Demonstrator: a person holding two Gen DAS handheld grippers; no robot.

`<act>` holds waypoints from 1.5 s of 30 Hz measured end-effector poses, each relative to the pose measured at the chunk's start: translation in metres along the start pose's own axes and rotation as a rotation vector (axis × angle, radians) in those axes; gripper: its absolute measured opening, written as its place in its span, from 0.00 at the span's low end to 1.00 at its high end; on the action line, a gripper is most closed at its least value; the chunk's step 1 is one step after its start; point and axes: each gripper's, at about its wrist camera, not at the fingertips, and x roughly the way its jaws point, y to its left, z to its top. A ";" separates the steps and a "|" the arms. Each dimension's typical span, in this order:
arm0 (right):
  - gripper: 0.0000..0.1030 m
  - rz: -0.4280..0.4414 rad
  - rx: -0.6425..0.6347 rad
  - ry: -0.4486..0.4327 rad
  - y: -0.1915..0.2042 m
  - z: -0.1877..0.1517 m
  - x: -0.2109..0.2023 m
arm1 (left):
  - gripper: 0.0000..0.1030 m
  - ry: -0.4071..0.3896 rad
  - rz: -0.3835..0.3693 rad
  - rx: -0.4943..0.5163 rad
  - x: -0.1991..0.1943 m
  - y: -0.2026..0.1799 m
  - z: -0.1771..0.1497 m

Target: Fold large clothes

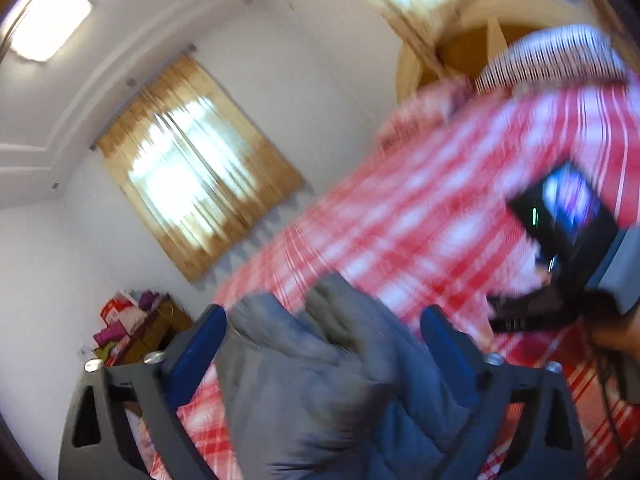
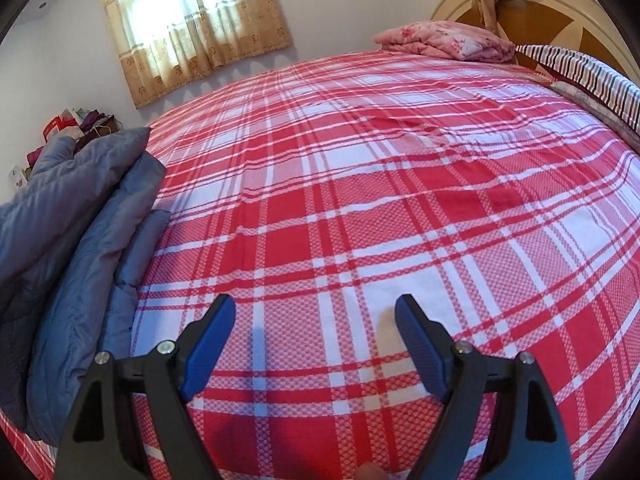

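Note:
A blue-grey padded jacket (image 2: 76,236) lies bunched and partly folded at the left edge of the bed with the red and white plaid sheet (image 2: 360,184). In the left wrist view the jacket (image 1: 320,380) fills the space between the fingers of my left gripper (image 1: 322,320), whose jaws stand wide apart around the bulky fabric; the view is tilted and blurred. My right gripper (image 2: 316,308) is open and empty, held low over the bare sheet to the right of the jacket. It also shows at the right of the left wrist view (image 1: 568,232).
A folded pink floral blanket (image 2: 448,42) and a striped pillow (image 2: 580,72) lie at the head of the bed by the wooden headboard (image 2: 520,4). A curtained window (image 2: 192,20) is on the far wall. A cluttered stand (image 2: 76,128) stands beyond the jacket.

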 end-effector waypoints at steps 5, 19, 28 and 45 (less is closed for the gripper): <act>0.82 0.017 -0.008 -0.057 0.005 0.030 -0.029 | 0.96 0.114 0.129 -0.135 0.022 0.078 -0.020; 0.82 0.266 -0.265 0.121 0.208 0.144 -0.023 | 0.96 0.532 0.290 -0.628 0.149 0.190 -0.161; 0.31 0.281 -0.317 0.314 0.245 0.096 0.050 | 0.96 0.484 0.228 -0.619 0.166 0.163 -0.156; 0.19 0.347 0.050 0.080 0.109 0.020 0.021 | 0.96 0.383 0.240 -0.243 0.189 0.073 -0.090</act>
